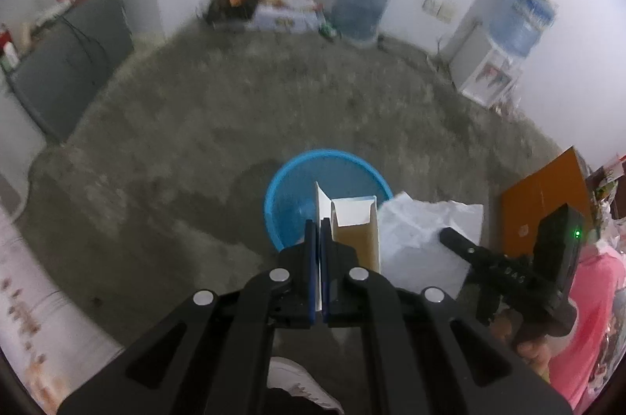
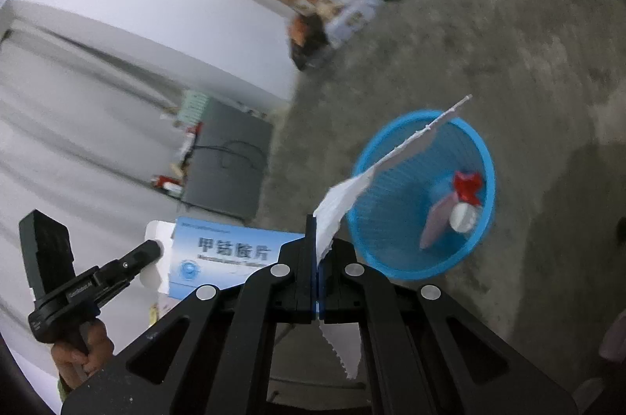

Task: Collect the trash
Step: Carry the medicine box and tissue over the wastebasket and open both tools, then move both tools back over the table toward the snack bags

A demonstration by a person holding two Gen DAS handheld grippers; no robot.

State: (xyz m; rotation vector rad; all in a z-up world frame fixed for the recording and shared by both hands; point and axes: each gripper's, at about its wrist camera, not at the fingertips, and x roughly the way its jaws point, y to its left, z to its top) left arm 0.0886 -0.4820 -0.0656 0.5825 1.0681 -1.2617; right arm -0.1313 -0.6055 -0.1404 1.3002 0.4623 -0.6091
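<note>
My left gripper [image 1: 320, 231] is shut on the flap of an open white cardboard box [image 1: 358, 227], held above a blue mesh basket [image 1: 289, 188] on the concrete floor. In the right wrist view the same box [image 2: 219, 250] shows its blue printed face at the lower left, with the left gripper [image 2: 150, 250] on it. My right gripper [image 2: 316, 231] is shut on a white paper sheet [image 2: 352, 186] that reaches over the basket's rim [image 2: 489, 160]. The sheet [image 1: 426, 239] also shows in the left wrist view. The basket holds a red wrapper [image 2: 466, 185] and a small bottle [image 2: 461, 217].
Two blue water jugs [image 1: 364, 0] [image 1: 522, 20] and a white dispenser [image 1: 485, 70] stand by the far wall. A grey cabinet [image 1: 66, 63] is at the left. An orange box [image 1: 544, 203] lies at the right. My shoe [image 1: 301, 387] is below the gripper.
</note>
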